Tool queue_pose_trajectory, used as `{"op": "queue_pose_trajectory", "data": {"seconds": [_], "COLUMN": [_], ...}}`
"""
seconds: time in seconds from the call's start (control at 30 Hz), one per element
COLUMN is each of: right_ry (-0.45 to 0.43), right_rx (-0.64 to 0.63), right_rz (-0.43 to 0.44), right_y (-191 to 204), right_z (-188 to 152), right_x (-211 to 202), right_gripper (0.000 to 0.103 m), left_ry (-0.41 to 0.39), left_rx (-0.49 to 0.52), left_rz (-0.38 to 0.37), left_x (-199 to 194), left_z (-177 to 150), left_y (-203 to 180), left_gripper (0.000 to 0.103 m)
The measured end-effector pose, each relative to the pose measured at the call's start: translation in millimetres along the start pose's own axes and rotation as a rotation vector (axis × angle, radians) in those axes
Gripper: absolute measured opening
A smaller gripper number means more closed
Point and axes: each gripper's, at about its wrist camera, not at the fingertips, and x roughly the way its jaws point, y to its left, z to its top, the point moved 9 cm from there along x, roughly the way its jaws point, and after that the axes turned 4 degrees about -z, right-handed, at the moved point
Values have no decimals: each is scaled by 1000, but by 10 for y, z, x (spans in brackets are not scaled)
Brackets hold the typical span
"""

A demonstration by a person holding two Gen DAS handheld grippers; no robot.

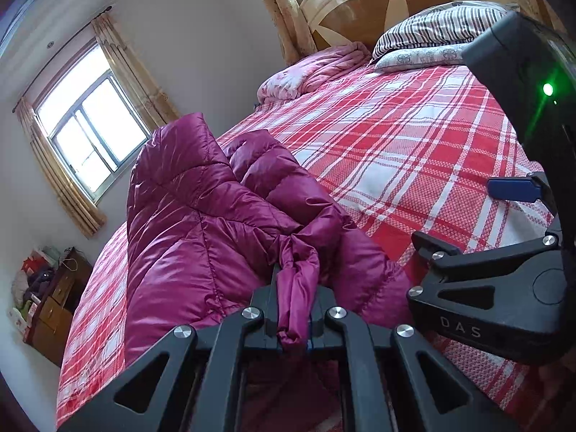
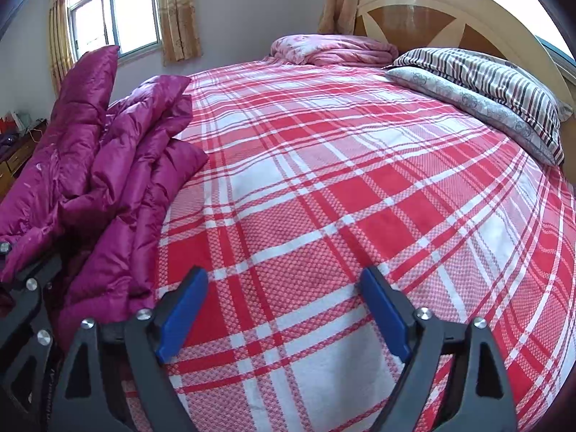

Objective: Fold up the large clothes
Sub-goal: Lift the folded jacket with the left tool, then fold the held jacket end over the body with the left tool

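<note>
on my left wrist feed the left gripper [image 1: 293,309] is pinched tight on a bunched fold of the magenta down jacket [image 1: 201,216], the shiny fabric squeezed into a narrow rope between the two black fingers and hanging out below them. the rest of the jacket is heaped in front of me on the red plaid bedspread [image 1: 396,151], puffy quilted panels rising up toward the window [image 1: 86,136], one part standing tall and another lump lying just beside it.

the right gripper [image 2: 284,309] is spread wide, its blue pads [image 2: 181,309] well apart with nothing between them, only the plaid bedspread [image 2: 324,180] below. in the left view i see that same gripper [image 1: 504,237] off to the side, near the jacket's edge but apart from it. from the right wrist the jacket [image 2: 108,165] lies crumpled at the left side of the bed, near the bed's edge.

at the head of the bed sit a striped pillow [image 2: 496,79] on top of a grey patterned pillow [image 2: 468,104], with a folded pink blanket [image 2: 331,48] beside them against the wooden headboard [image 2: 432,3]. yellowish curtains [image 2: 176,10] frame the window [image 2: 111,7]. a wooden dresser [image 1: 54,298] with clutter on top stands by the far wall beyond the bed.
</note>
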Motion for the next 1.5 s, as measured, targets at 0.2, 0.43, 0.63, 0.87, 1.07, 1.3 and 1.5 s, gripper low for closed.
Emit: {"op": "queue_pose_trajectory", "data": {"seconds": [0.2, 0.43, 0.63, 0.87, 1.07, 1.3, 1.5], "right_ry": [-21, -51, -51, -39, -81, 11, 52], "right_rx": [-5, 152, 151, 184, 159, -69, -61], "right_rz": [-9, 89, 323, 296, 414, 404, 409], "right_y": [-7, -189, 72, 42, 192, 533, 540], "right_z": [-11, 96, 214, 139, 358, 261, 123], "right_x": [-6, -115, -179, -105, -298, -119, 23], "right_gripper": [89, 89, 89, 88, 88, 88, 88], "left_ry": [-18, -46, -44, -66, -73, -68, -37], "left_rx": [27, 46, 17, 3, 32, 43, 45], "left_rz": [26, 30, -12, -17, 0, -20, -26], "left_x": [-17, -23, 8, -118, -63, -28, -150], "left_z": [-45, -73, -78, -16, -25, -68, -119], "left_y": [-33, -95, -68, -47, -90, -91, -101], "left_gripper": [12, 20, 24, 51, 66, 68, 71]}}
